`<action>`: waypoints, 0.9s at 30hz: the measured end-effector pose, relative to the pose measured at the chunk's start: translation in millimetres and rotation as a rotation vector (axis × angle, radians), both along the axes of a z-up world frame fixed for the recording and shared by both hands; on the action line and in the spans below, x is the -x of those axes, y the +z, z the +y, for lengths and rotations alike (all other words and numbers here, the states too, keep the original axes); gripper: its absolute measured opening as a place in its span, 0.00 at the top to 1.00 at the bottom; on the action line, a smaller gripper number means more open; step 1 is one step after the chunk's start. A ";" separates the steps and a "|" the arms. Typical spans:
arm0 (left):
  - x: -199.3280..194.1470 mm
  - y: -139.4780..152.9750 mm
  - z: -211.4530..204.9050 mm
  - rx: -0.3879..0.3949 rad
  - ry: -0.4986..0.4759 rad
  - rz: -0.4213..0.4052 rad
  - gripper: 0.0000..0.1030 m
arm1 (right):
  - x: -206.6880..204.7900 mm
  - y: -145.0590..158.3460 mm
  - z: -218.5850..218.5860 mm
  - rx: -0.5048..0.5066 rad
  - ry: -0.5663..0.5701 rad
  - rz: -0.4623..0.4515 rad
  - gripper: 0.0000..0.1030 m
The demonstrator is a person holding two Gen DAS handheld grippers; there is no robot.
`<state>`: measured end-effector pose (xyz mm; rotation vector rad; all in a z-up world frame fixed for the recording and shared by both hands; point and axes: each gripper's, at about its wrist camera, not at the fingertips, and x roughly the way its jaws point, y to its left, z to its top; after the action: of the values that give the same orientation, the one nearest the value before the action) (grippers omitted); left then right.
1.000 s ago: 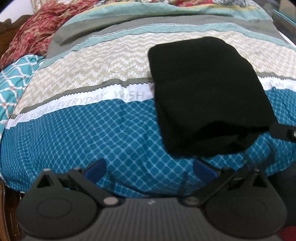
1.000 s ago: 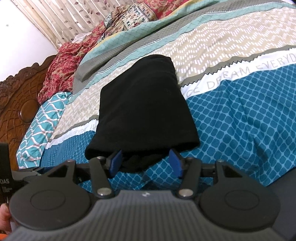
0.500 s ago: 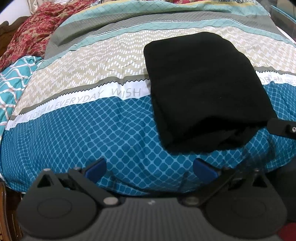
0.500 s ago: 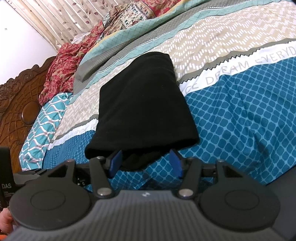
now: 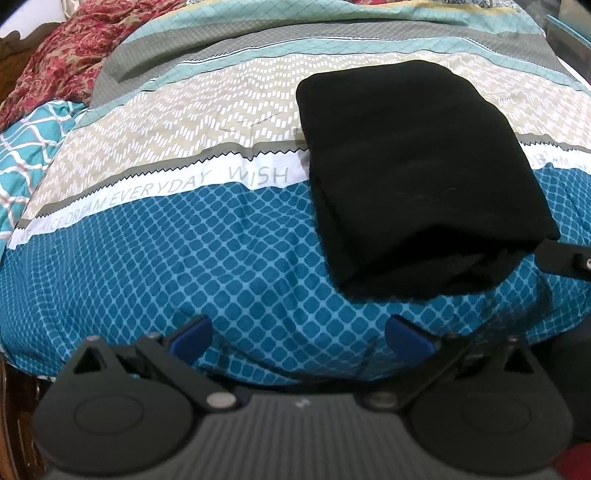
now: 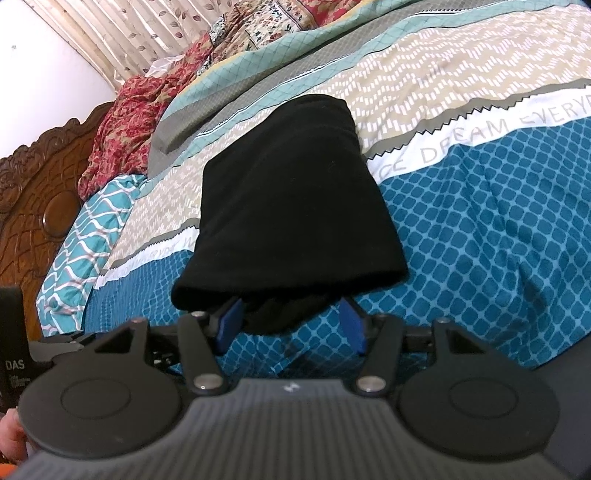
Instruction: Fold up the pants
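Note:
The black pants (image 5: 413,173) lie folded into a thick rectangle on the patterned bedspread (image 5: 184,240), also seen in the right wrist view (image 6: 291,206). My left gripper (image 5: 299,338) is open and empty, low over the blue part of the spread, to the left of and nearer than the pants. My right gripper (image 6: 290,323) is open, its blue pads (image 6: 231,321) on either side of the near edge of the pants, where a lower layer sticks out. The right gripper's arm shows at the left wrist view's right edge (image 5: 565,256).
A carved wooden headboard (image 6: 33,206) stands at the left. A red floral blanket (image 6: 129,122) and a teal patterned pillow (image 6: 85,236) lie near it. Curtains (image 6: 110,33) hang behind. The bed's near edge drops off just below both grippers.
The left wrist view has shifted slightly, and the pants sit a little further right in it. The right gripper stays at the pants' near edge, jaws still open.

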<state>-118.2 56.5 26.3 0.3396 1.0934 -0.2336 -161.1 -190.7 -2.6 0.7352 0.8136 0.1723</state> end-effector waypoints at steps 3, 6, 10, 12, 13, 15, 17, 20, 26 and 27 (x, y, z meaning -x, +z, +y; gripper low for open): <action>-0.9 -1.5 1.5 0.004 0.006 0.007 0.00 | -1.0 0.9 1.5 0.010 0.005 -0.002 0.41; -1.6 -2.4 4.0 0.010 0.012 0.009 0.00 | -1.7 1.6 4.0 0.018 0.011 -0.006 0.40; -2.3 -3.8 7.6 0.019 0.022 0.014 0.00 | -3.1 2.2 8.2 0.028 0.023 -0.010 0.39; -2.2 -4.0 9.7 0.025 0.026 0.015 0.00 | -3.6 3.0 10.7 0.033 0.030 -0.013 0.36; -2.2 -4.2 10.5 0.028 0.028 0.016 0.00 | -3.8 3.2 11.6 0.035 0.034 -0.016 0.35; -2.3 -4.6 12.3 0.034 0.031 0.019 0.00 | -3.8 4.0 13.6 0.034 0.043 -0.023 0.31; -1.9 -4.8 14.1 0.038 0.035 0.021 0.00 | -4.2 4.4 15.0 0.032 0.055 -0.029 0.28; -1.8 -5.7 16.1 0.042 0.040 0.026 0.00 | -4.7 5.0 18.0 0.034 0.063 -0.032 0.24; -1.6 -6.2 19.5 0.052 0.043 0.028 0.00 | -6.2 4.7 23.4 0.030 0.077 -0.028 0.18; -1.7 -6.2 20.0 0.054 0.043 0.029 0.00 | -6.5 4.8 25.0 0.033 0.081 -0.027 0.17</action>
<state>-116.5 76.5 20.1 0.2646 1.1193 -0.2300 -154.6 -165.7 2.2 0.6681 0.8194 0.2402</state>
